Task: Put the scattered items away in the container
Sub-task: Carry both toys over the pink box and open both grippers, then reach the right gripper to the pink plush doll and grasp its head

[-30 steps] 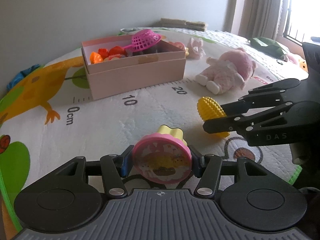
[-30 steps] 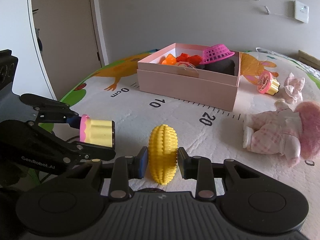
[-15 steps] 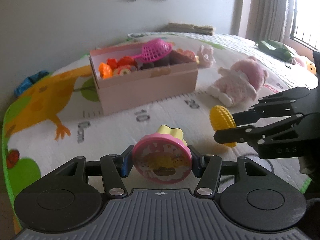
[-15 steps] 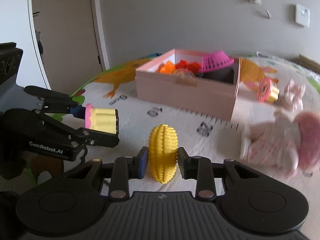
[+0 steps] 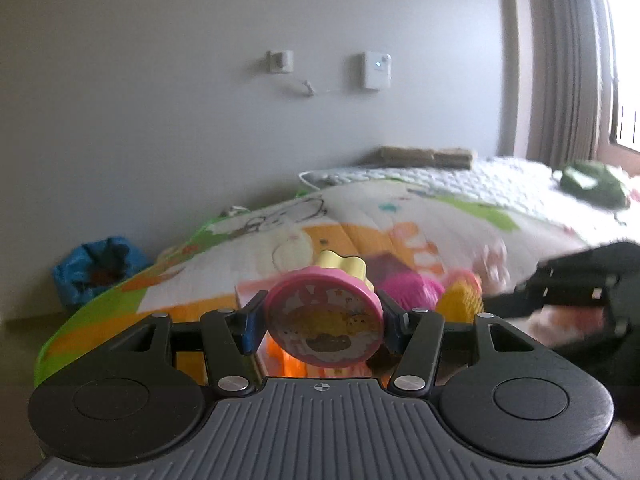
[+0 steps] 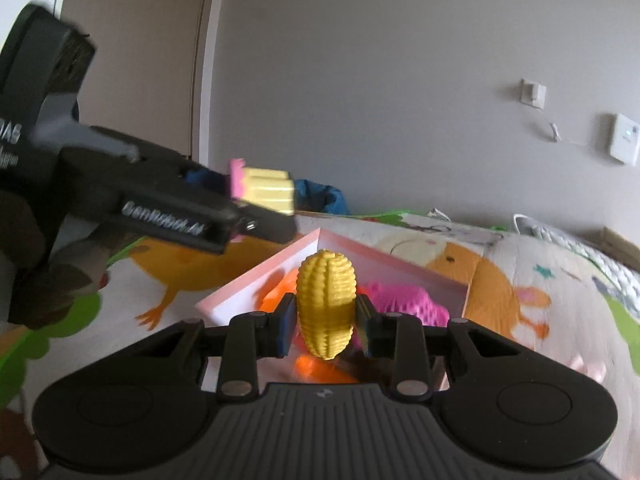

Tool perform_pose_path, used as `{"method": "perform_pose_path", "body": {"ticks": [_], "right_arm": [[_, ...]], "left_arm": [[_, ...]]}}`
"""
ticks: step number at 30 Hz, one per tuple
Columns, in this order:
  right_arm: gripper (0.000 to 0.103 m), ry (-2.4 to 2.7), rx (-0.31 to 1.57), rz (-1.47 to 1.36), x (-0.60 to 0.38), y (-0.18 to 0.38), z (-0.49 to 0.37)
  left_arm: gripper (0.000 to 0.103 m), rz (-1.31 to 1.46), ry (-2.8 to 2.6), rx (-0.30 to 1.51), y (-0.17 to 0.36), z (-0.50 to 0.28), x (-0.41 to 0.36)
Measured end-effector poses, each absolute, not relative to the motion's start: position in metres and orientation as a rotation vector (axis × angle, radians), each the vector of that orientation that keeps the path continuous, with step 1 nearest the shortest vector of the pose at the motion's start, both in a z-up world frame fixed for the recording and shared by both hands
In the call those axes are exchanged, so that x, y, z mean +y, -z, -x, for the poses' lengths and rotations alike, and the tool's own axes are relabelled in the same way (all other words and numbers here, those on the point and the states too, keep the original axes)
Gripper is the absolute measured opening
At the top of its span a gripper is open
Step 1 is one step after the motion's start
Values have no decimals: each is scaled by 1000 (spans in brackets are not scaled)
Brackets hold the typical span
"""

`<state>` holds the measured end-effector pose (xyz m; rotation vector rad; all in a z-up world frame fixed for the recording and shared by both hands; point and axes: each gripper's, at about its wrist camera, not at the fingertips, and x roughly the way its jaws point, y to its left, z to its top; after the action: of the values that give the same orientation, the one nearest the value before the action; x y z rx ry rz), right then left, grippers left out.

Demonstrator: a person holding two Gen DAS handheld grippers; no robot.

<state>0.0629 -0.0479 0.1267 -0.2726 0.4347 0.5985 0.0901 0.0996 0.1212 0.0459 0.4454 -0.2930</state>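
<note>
My left gripper (image 5: 322, 324) is shut on a pink and yellow toy cupcake (image 5: 324, 316), held above the near edge of the pink box (image 5: 248, 292). It also shows from the side in the right wrist view (image 6: 264, 190). My right gripper (image 6: 326, 320) is shut on a yellow toy corn cob (image 6: 326, 304), held over the open pink box (image 6: 248, 284). The box holds orange toys (image 6: 276, 292) and a pink basket (image 6: 404, 300). The corn (image 5: 460, 304) also shows at the right of the left wrist view.
The box sits on a cartoon play mat (image 6: 520, 280). A blue bag (image 5: 96, 268) lies on the floor by the wall. A green item (image 5: 592, 180) lies far right on the white quilt (image 5: 480, 176).
Both grippers have lifted and moved forward to the pink box, each still holding its toy. The pink doll has left both views.
</note>
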Motion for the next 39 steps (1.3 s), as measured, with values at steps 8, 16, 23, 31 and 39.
{"method": "perform_pose_path", "body": {"ticks": [8,16,23,31,39], "right_arm": [[48,-573,479,259,-51,-110,-92],[48,-531,481,256,-67,-109,-87],[49,-351,452,180,-138,-126,-59],[61,-164,478,16,-224,-118,-26],[74,-99,530,-174,-268,-79,-13]], "left_arm": [[74,46,296,504,-99,-130,113],[79,19,289,510,-88,-121,105],[89,-90,413,485,-81,-75,64],[93,-221,659,522,-54,-30,-21],[94,-291,655,599,-18,-33,-87]]}}
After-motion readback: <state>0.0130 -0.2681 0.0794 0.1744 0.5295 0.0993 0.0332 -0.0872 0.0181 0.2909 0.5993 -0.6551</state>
